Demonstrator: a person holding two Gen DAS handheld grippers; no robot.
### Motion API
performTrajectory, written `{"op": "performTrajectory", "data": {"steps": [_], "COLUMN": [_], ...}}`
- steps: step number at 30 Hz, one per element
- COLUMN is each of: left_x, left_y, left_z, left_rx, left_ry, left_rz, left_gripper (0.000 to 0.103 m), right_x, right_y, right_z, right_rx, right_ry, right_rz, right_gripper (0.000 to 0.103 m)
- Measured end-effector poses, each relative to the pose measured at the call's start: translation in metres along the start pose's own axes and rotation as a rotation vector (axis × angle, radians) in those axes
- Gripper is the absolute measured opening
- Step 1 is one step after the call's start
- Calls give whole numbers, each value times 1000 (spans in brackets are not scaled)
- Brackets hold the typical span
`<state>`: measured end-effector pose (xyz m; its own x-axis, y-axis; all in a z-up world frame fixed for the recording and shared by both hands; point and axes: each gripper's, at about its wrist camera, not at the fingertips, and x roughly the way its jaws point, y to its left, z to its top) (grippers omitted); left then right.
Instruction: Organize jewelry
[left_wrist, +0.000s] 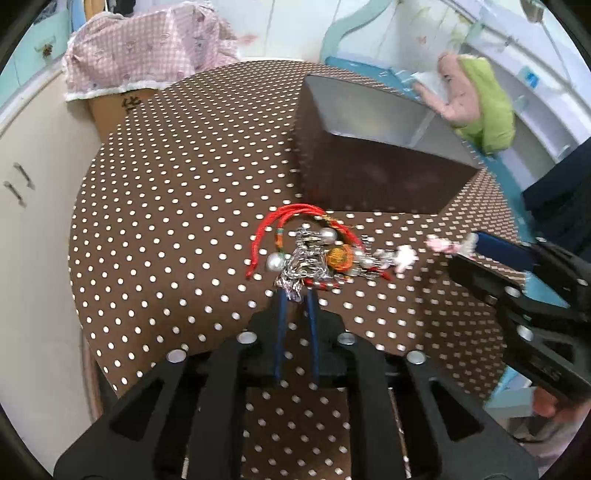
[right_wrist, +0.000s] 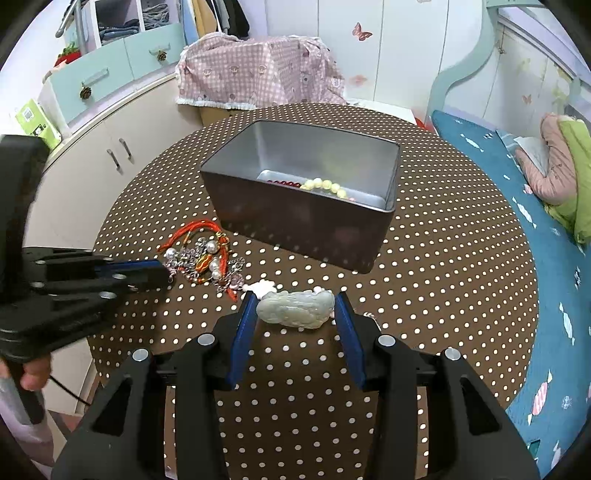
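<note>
- Jewelry (right_wrist: 201, 258) lies in a tangled heap on the round brown polka-dot table (right_wrist: 443, 266), just in front of the metal box (right_wrist: 314, 229); red cords, pearls and silver chain all knotted together.
- My left gripper (left_wrist: 296, 291) is at the near edge of that heap — its blue fingers are nearly together and pinch a bit of the silver chain (left_wrist: 301, 267).
- My right gripper (right_wrist: 295, 299) straddles a pale green jade pendant (right_wrist: 295, 308); the left finger touches it, the right one sits just beside its other end; I cannot tell whether the grip is firm.
- A small white charm (right_wrist: 264, 286) lies touching the pendant's far left end.
- Inside the box — cream beads (right_wrist: 327, 186) and dark red beads (right_wrist: 282, 182) rest on the bottom.
- A pink checked cloth (right_wrist: 258, 77) covers a carton beyond the table.
</note>
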<state>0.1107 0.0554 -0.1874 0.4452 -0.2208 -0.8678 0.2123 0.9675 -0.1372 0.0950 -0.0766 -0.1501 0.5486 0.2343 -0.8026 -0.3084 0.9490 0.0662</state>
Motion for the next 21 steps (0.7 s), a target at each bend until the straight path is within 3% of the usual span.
{"op": "performTrajectory", "data": {"steps": [3,7,21], "left_x": [2,4,-31], "left_y": [-2,3,12], "left_z": [3,5,7], "left_rx": [4,-15,-37], "left_ry": [4,3,-70], "left_rz": [8,13,-14], "left_gripper": [15,5,4], "right_x": [-1,-2,-2], "right_y": [1,-1,-2], "right_z": [-1,-2,-2], "right_rx": [-2,4,8], "right_ry": [1,1,-4], "right_rz": [3,-2,-5], "right_gripper": [41,41,41]}}
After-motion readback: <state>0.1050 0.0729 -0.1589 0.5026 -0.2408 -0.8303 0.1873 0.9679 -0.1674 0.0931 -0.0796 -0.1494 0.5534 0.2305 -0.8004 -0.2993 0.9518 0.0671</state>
